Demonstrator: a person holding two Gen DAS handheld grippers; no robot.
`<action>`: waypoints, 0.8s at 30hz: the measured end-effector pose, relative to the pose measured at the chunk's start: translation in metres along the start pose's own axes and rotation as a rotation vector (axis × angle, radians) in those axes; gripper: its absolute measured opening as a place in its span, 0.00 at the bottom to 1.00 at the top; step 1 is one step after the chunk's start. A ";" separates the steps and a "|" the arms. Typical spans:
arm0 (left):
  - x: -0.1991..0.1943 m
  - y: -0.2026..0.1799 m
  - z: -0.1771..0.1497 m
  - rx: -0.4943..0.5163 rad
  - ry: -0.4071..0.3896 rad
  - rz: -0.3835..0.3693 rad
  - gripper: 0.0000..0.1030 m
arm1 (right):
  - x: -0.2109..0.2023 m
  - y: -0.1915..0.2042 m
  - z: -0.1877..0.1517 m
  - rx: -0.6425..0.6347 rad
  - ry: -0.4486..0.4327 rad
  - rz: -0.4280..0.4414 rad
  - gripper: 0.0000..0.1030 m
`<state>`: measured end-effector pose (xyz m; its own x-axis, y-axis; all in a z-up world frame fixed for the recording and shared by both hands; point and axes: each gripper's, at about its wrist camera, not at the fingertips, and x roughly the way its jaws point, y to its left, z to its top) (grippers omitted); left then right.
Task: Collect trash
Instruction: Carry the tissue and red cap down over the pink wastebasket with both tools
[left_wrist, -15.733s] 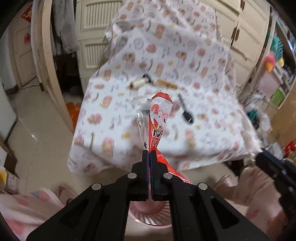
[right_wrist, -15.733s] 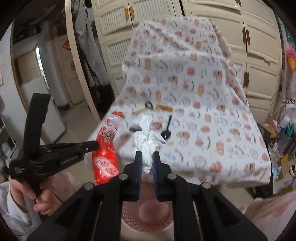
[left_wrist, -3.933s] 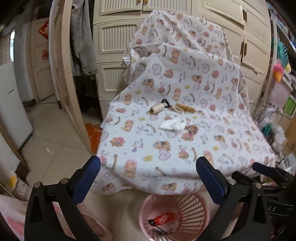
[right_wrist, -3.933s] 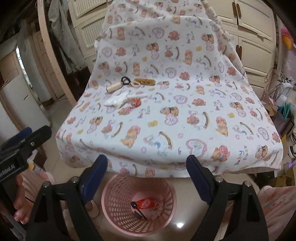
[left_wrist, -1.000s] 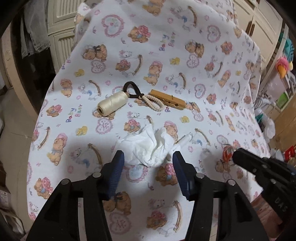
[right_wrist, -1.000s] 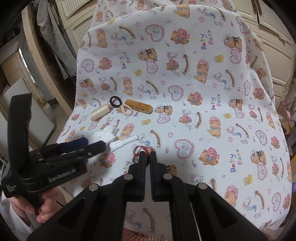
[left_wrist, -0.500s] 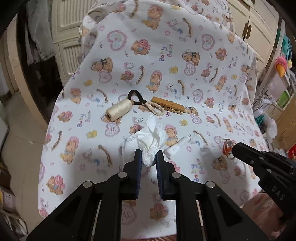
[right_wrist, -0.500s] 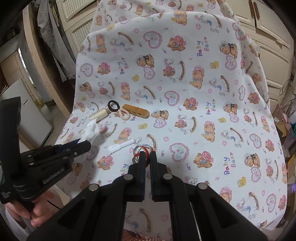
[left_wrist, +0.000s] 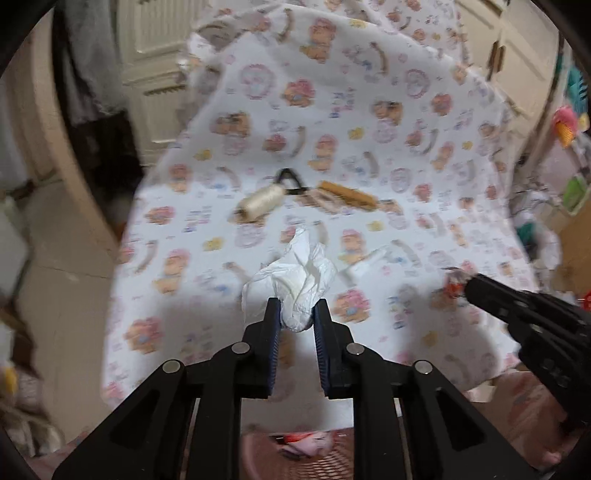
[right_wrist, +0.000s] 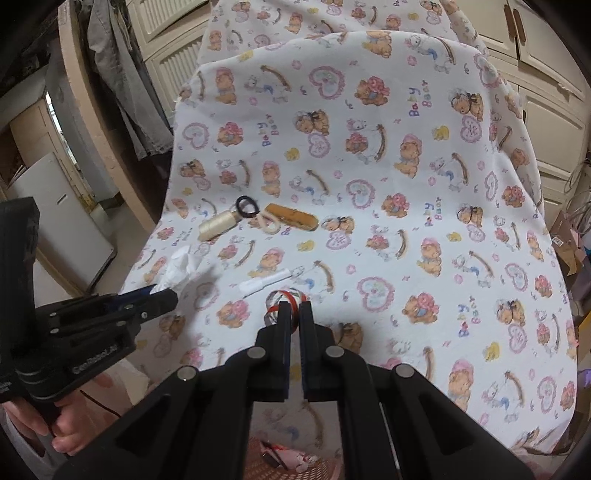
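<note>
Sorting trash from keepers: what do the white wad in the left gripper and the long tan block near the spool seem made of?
White wad: looks like tissue paper, thin, matte, softly crumpled. Tan block: probably wood with a light sheen, going by its honey-brown tone and stiff straight shape; too small to be sure.

Left wrist view: looks along own fingers, angled down over near edge of bear-print cloth (left_wrist: 369, 110), close in, somewhat blurred. Right wrist view: same downward tilt, sharper, from further right. Shared: thread spool (left_wrist: 260, 201) (right_wrist: 217, 226), wooden clip (left_wrist: 347, 192) (right_wrist: 291, 217), probably pink basket (left_wrist: 325, 458) (right_wrist: 317, 465) below.
</note>
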<state>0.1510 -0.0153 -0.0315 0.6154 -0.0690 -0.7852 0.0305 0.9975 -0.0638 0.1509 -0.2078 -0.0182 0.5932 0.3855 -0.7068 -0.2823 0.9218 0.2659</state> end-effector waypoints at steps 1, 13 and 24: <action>-0.003 0.000 -0.003 0.008 -0.004 0.014 0.16 | -0.001 0.003 -0.002 -0.007 0.006 0.008 0.04; -0.046 0.017 -0.026 -0.037 0.049 -0.025 0.16 | -0.044 0.026 -0.013 -0.059 -0.016 0.045 0.04; -0.061 -0.003 -0.076 0.044 0.126 -0.020 0.16 | -0.075 0.046 -0.060 -0.029 0.102 0.029 0.04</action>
<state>0.0534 -0.0148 -0.0306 0.5108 -0.0877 -0.8552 0.0778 0.9954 -0.0556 0.0486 -0.1968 0.0079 0.5053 0.4047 -0.7621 -0.3211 0.9080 0.2692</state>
